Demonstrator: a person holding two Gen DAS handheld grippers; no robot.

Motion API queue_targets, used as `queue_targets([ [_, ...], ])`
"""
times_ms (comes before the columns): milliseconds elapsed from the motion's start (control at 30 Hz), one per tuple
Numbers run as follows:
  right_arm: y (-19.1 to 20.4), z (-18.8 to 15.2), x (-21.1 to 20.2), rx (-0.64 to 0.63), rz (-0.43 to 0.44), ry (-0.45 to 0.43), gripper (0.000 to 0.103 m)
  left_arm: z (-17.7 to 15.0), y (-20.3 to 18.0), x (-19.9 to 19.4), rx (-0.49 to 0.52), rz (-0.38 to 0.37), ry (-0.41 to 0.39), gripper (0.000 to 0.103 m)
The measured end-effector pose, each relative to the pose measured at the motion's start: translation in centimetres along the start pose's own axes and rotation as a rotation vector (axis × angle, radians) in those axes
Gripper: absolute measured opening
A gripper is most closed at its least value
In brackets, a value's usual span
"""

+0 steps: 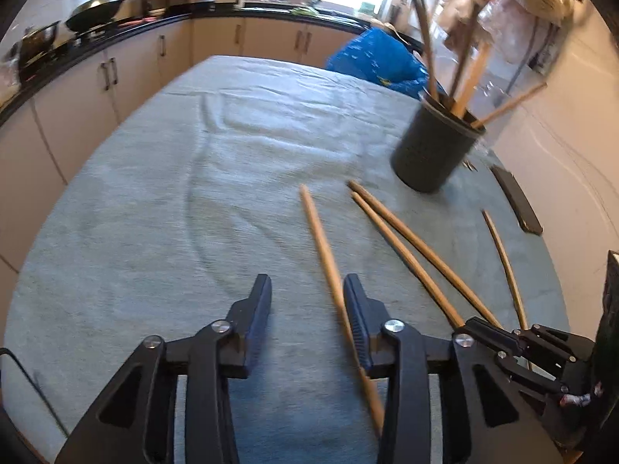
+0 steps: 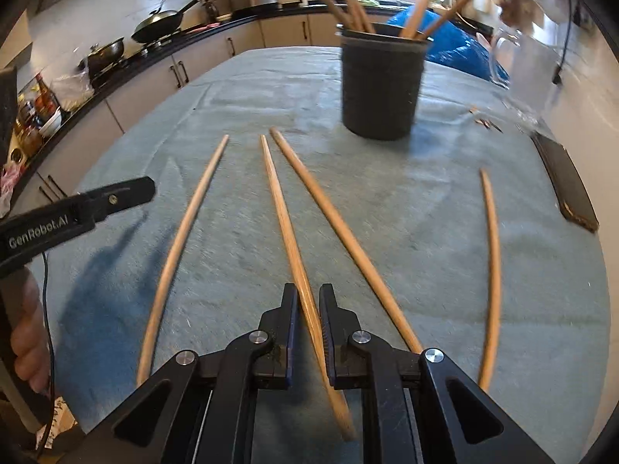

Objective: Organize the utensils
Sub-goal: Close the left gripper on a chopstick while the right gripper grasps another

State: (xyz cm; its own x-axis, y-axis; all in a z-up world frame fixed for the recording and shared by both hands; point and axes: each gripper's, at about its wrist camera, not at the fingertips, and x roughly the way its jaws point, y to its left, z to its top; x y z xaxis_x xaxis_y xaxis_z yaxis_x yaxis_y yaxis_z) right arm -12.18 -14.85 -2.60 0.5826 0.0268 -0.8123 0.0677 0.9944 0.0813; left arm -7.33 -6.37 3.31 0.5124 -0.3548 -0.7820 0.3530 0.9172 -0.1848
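Note:
Several long wooden chopsticks lie on the pale blue tablecloth [image 2: 232, 89]. A dark round holder [image 2: 381, 85] with several sticks upright in it stands at the far side; it also shows in the left wrist view [image 1: 433, 150]. My right gripper [image 2: 308, 294] has its jaws close around the second chopstick from the left [image 2: 284, 216], which lies between the pads. My left gripper [image 1: 305, 290] is open, and the leftmost chopstick [image 1: 321, 239] lies between its fingers, against the right finger [image 1: 358, 309]. The left gripper's tip shows in the right wrist view [image 2: 127, 191].
A black phone [image 2: 568, 189] lies at the table's right edge next to a clear glass jug [image 2: 530, 62]. A blue bag [image 1: 379, 62] sits behind the table. A kitchen counter with a wok [image 2: 158, 23] runs along the left and back.

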Motion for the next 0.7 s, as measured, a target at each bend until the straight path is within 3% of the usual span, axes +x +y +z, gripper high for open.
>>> queue_targets([
  [200,-0.5,-0.3,-0.3,0.043,0.023,0.014,0.012,0.5,-2.5,3.3,0.057,0.033,0.073,0.036],
  [267,-0.7,-0.3,-0.3,0.058,0.048,0.028,0.011,0.4,-2.8,3.6,0.068,0.089,0.059,0.008],
  [400,-0.9,-0.8,-0.6,0.062,0.099,0.068,0.010,0.0,-2.1,3.0,0.043,0.050,0.089,0.007],
  [600,-2.1,-2.1,-2.1,0.038,0.141,0.168,0.010,-2.0,-0.1,0.0,0.057,-0.081,0.234,0.007],
  [633,-2.4,-2.3,-2.2,0.037,0.141,0.183,0.015,-2.0,0.0,-0.8,0.078,-0.103,0.236,0.008],
  [667,-2.8,-2.2,-2.1,0.046,0.150,0.187,0.024,-1.9,0.0,-1.1,0.093,-0.105,0.233,0.014],
  [700,-2.9,-2.0,-2.0,0.050,0.164,0.187,0.027,-1.7,0.0,-1.5,0.105,-0.101,0.226,0.020],
])
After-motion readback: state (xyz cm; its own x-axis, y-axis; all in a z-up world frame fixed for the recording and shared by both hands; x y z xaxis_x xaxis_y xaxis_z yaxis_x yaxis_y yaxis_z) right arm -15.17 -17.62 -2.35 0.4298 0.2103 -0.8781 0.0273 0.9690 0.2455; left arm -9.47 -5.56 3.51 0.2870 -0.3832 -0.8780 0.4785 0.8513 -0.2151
